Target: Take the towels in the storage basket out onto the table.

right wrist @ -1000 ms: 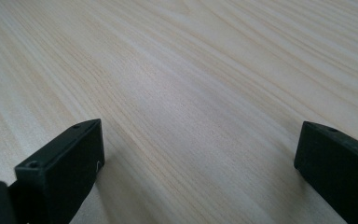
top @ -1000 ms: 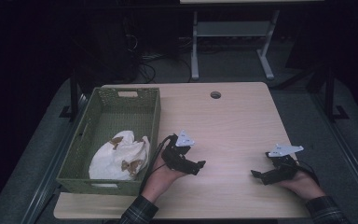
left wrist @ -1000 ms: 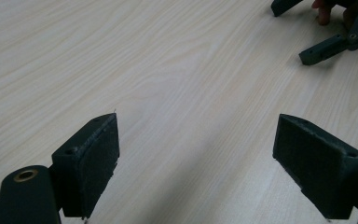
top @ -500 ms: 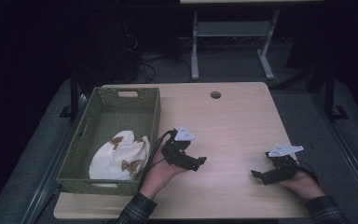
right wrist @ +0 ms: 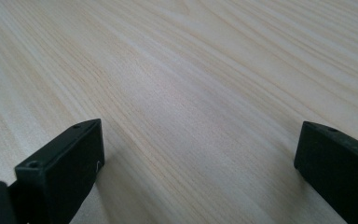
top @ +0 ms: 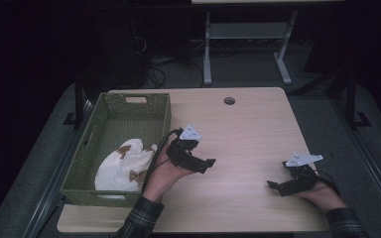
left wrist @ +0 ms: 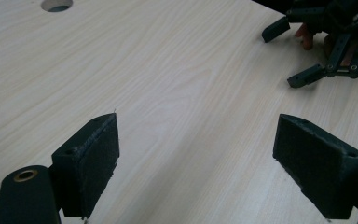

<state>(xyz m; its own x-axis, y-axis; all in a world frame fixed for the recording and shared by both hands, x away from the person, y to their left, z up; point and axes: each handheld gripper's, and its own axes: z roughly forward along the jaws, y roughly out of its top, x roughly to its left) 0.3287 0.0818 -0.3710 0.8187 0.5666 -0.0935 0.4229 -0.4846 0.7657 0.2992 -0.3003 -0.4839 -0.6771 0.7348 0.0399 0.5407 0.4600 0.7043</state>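
My left gripper [top: 207,163] hovers over the wooden table [top: 248,134] just right of the green basket [top: 92,144], its jaws wide open with nothing between them [left wrist: 196,154]. My right gripper [top: 274,186] rests low near the table's front right, also open and empty [right wrist: 200,158]. In the left gripper view the right gripper [left wrist: 298,53] appears farther off at the upper right. A white cloth with brown patches [top: 124,166] lies bunched in the near end of the basket.
A round cable hole [top: 229,100] sits near the table's far edge. Beyond the table stand a white desk frame [top: 243,44] and cables on the dark floor. Bare wood lies between the two grippers.
The left gripper has drifted slightly away from the basket and turned a little toward the table's middle. The right gripper has stayed put.
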